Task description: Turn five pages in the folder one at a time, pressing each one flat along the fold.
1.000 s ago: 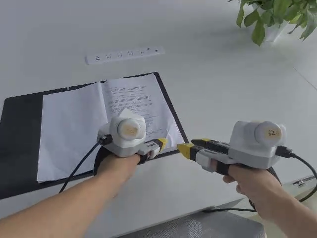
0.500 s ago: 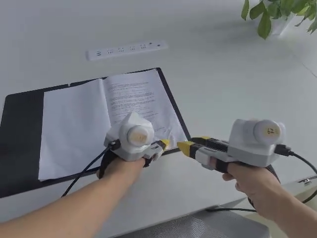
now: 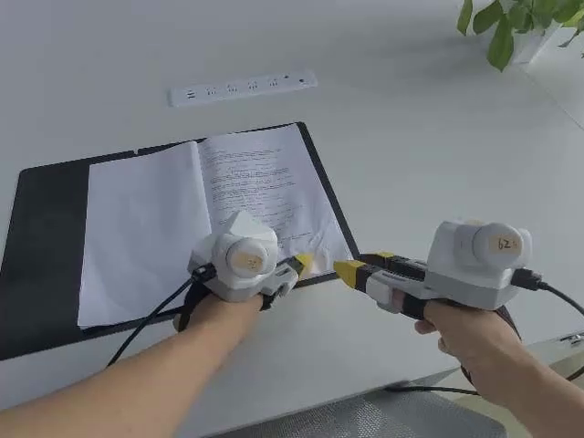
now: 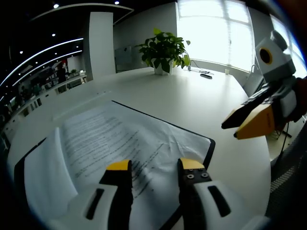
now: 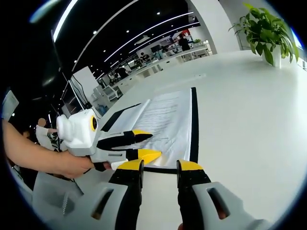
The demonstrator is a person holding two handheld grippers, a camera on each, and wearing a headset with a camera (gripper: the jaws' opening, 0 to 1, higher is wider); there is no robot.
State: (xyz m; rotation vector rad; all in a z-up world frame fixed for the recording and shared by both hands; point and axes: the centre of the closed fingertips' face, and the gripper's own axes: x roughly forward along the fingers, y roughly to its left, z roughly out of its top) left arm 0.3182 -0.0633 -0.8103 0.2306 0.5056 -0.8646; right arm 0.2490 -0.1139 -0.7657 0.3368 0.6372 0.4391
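Still, left gripper (image 3: 299,265) hovers at page (image 3: 265,182) corner, jaws parted, empty. Right gripper (image 3: 354,267) parted too; no turn started.

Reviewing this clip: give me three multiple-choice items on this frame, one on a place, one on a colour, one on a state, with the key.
1. Where does the power strip lie?
A. on the table, beyond the far edge of the folder
B. on the floor
C. tucked inside the folder

2. What colour is the folder's cover?
A. red
B. black
C. blue

3. How does the left gripper stand?
A. jaws apart over the near corner of the printed page
B. shut on a pen
C. set down on the table, let go

Key: 1 A, the strip rests on the white table past the folder's far edge. 2 B, the cover shows black around the white pages. 3 A, the left gripper view shows the page through the gap between its jaws.
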